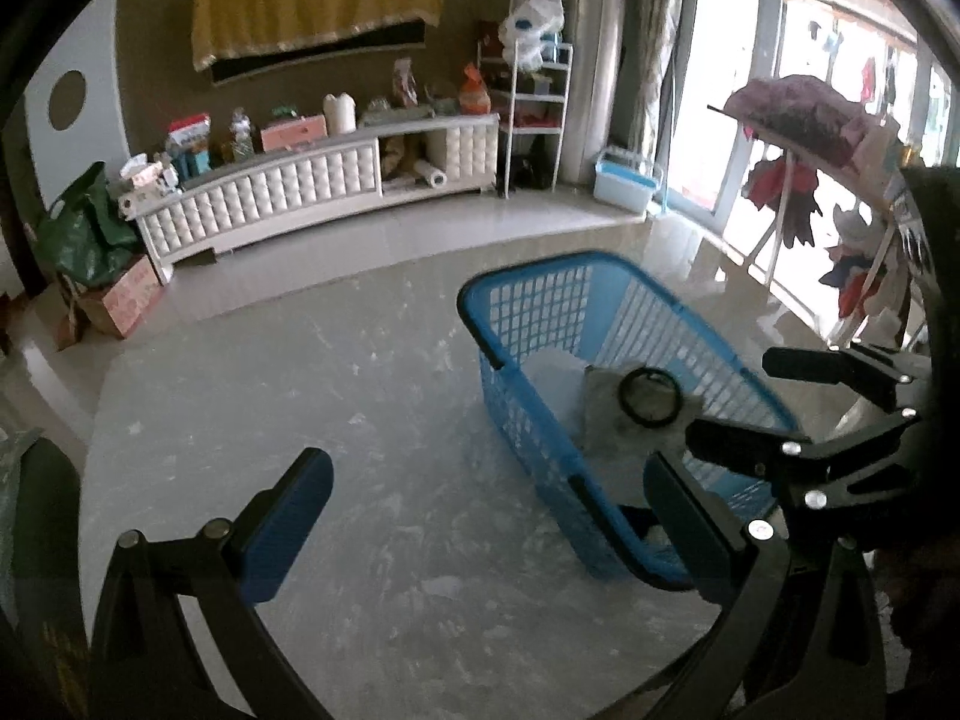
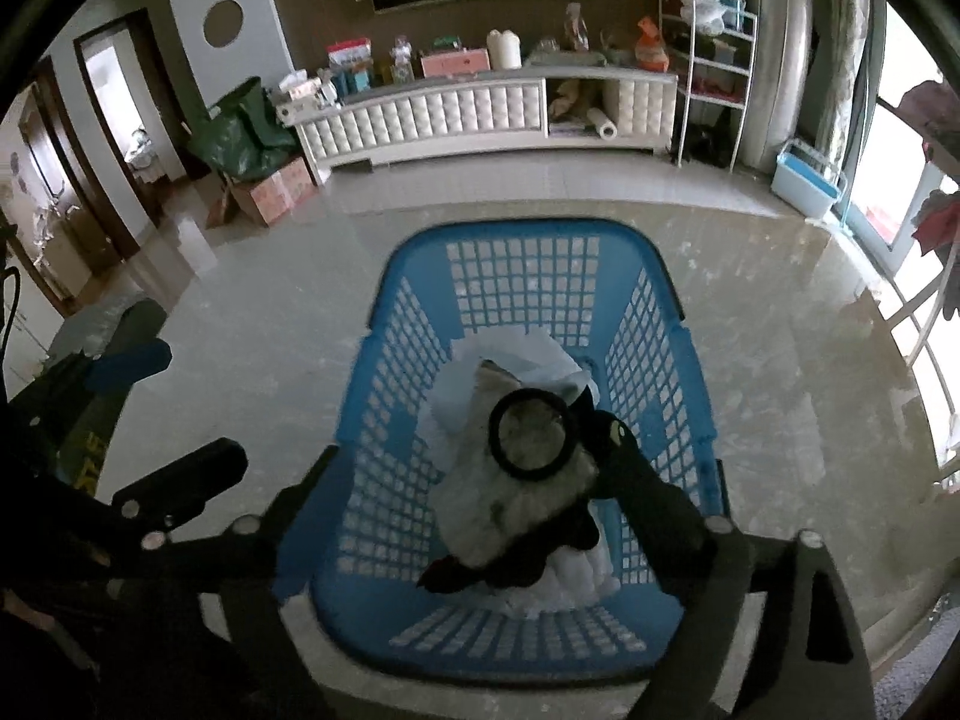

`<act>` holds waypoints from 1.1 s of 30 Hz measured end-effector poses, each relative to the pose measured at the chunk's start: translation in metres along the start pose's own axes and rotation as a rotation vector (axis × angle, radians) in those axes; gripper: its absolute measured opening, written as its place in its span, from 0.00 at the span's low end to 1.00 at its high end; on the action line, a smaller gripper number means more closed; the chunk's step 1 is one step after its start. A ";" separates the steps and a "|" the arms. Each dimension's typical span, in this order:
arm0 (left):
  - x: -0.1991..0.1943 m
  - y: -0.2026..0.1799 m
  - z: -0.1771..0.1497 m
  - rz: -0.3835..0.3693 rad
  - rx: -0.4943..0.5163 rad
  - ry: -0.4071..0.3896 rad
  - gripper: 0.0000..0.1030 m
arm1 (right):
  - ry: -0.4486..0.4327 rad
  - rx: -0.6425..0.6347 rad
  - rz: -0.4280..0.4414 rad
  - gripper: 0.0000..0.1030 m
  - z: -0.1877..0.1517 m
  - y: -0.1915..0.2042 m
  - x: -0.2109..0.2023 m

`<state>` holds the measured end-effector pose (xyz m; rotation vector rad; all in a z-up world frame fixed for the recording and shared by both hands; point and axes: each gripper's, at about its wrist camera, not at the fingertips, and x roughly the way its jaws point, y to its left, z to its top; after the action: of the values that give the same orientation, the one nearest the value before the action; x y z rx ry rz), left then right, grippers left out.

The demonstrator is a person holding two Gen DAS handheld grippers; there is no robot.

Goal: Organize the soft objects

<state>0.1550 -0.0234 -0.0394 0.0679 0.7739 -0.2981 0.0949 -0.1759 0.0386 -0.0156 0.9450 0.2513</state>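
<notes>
A blue plastic laundry basket [image 2: 522,252] stands on the floor, seen from above in the right wrist view and at the right in the left wrist view [image 1: 528,282]. Inside lie white cloths [image 2: 540,360] and a grey-and-black plush toy [image 2: 510,504] with a black ring [image 2: 531,435] on it. My right gripper [image 2: 480,498] hangs open over the basket, its fingers on either side of the toy and not closed on it. My left gripper [image 1: 486,510] is open and empty over the floor, left of the basket.
A white TV cabinet [image 1: 312,192] with boxes and bottles lines the far wall. A green bag on a cardboard box [image 1: 102,264] stands at the left. A clothes rack with hanging items [image 1: 804,138] and a small blue bin [image 1: 624,186] stand near the window.
</notes>
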 end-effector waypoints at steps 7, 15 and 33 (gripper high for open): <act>-0.068 -0.008 -0.008 0.065 -0.057 -0.124 1.00 | -0.143 -0.035 0.006 1.00 -0.012 0.012 -0.054; -0.133 -0.012 -0.018 0.113 -0.089 -0.233 1.00 | -0.313 -0.078 -0.041 1.00 -0.026 0.035 -0.107; -0.185 -0.022 -0.040 0.171 -0.084 -0.291 1.00 | -0.364 -0.110 -0.017 1.00 -0.047 0.050 -0.123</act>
<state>-0.0036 0.0066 0.0621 0.0106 0.4873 -0.1092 -0.0224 -0.1581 0.1150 -0.0761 0.5683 0.2794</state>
